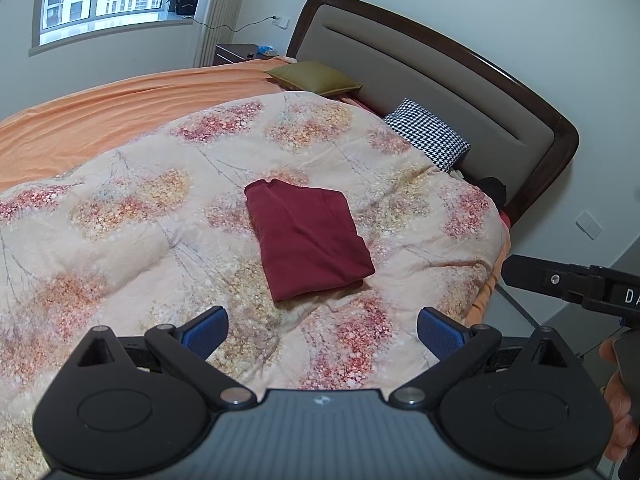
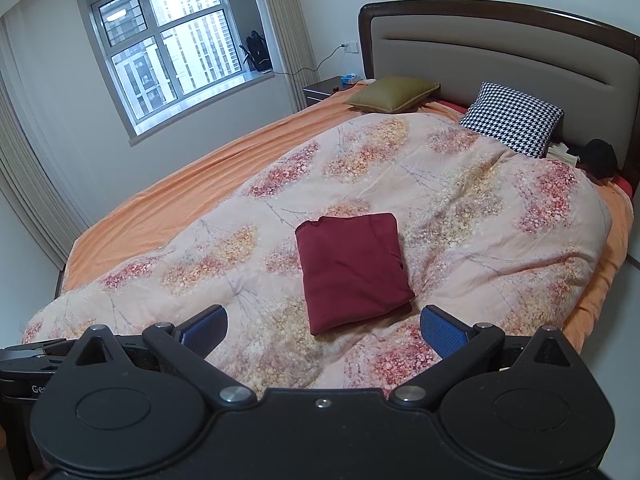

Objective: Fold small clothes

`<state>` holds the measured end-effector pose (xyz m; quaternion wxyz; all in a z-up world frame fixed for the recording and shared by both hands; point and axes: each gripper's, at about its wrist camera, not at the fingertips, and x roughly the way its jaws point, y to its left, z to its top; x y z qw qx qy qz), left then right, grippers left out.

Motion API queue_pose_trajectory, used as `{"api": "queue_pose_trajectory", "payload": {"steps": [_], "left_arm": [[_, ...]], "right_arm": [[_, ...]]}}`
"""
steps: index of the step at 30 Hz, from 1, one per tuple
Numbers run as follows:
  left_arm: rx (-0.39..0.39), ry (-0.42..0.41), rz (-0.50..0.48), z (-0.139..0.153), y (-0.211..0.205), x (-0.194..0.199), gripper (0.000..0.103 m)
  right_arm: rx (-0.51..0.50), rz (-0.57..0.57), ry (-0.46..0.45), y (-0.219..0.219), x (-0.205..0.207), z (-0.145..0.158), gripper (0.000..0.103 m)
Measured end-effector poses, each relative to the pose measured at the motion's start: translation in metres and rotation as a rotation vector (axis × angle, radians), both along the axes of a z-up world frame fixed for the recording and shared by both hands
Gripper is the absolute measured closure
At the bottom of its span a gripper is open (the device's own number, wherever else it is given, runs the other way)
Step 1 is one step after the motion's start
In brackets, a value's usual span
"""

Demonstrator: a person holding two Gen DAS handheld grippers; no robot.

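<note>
Dark red garment, folded into a compact rectangle, lying flat mid-quilt on the floral quilt covering the bed. Left claw released, jaws wide, near side of the garment, not touching. Right claw likewise released, empty. Far: olive pillow, houndstooth pillow, headboard.

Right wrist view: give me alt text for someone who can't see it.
A dark red garment, folded into a neat rectangle, lies on a floral quilt covering a bed. The right claw hangs open and empty in front of it. An olive pillow and a houndstooth pillow sit by the headboard.
</note>
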<state>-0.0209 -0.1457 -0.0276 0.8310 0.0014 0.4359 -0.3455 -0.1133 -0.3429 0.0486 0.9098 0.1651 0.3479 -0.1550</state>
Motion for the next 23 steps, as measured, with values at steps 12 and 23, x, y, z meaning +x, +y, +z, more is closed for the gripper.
{"api": "queue_pose_trajectory", "payload": {"steps": [12, 23], "left_arm": [[-0.036, -0.012, 0.003, 0.0015, 0.0039, -0.0017, 0.000], [-0.026, -0.079, 0.020, 0.0065, 0.0020, -0.0083, 0.000]], "right_arm": [[-0.004, 0.000, -0.003, 0.0000, -0.0013, 0.0036, 0.001], [-0.006, -0.005, -0.002, -0.0046, -0.0025, 0.0033, 0.001]]}}
